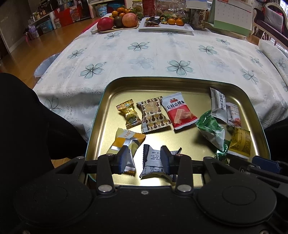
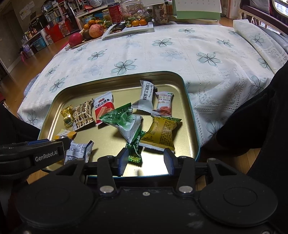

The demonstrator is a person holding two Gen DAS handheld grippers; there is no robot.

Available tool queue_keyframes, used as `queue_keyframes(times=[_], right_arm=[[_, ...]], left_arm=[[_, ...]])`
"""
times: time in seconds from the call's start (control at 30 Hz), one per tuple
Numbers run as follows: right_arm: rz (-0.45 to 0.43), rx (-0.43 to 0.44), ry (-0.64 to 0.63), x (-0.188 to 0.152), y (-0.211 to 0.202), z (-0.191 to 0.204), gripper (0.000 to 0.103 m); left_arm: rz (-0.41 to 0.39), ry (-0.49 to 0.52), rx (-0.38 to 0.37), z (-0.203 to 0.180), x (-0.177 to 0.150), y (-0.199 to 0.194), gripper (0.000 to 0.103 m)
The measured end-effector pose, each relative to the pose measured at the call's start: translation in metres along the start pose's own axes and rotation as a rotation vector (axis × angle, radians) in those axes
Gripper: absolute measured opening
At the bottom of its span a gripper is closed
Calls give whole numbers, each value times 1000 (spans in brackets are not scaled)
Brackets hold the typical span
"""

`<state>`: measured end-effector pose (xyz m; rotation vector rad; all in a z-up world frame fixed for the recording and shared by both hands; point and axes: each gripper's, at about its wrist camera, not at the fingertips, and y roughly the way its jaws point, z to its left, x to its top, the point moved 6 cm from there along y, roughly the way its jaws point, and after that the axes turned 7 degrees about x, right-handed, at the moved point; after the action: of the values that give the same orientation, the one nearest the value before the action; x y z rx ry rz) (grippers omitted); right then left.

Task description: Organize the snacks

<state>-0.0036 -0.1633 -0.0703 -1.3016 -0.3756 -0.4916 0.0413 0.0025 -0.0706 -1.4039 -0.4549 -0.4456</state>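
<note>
A gold metal tray [image 1: 180,81] [image 2: 190,111] at the table's near edge holds several wrapped snacks. My left gripper [image 1: 144,161] is open over the near left part, its fingers on either side of a grey-white packet [image 1: 153,162] [image 2: 77,151]. An orange-silver packet [image 1: 124,142] lies just left of it. My right gripper [image 2: 145,162] is open and empty over the near right part, above a small green candy [image 2: 135,149], with a yellow packet [image 2: 162,133] and a green-white packet [image 2: 126,122] beyond. A red packet [image 1: 180,112], a brown patterned one [image 1: 154,115] and a gold candy [image 1: 128,113] lie in a row.
The table has a white flowered cloth [image 1: 144,54]. At the far edge stand a fruit plate [image 1: 118,19], a white tray with snacks and oranges [image 1: 165,25], jars and a desk calendar [image 1: 232,16]. A dark sleeve [image 2: 261,117] is at the right.
</note>
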Motion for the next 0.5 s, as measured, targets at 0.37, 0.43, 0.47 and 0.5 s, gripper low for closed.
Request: queue_keyframes(times=[0.37,0.43,0.47,0.5], right_arm=[[-5,-4,13,0,0,-2,56],[-6,-6,10,-1,0,-1,56],[-7,-5,8,-1,0,-1,56],[-7,-4,7,-1,-1,-1,56]], left_arm=[[0,4,3,1,-1,1,47],[1,6,3,1,-1,1,47],[0,7,4,1,-1,1,47],[0,7,6,1,-1,1,47]])
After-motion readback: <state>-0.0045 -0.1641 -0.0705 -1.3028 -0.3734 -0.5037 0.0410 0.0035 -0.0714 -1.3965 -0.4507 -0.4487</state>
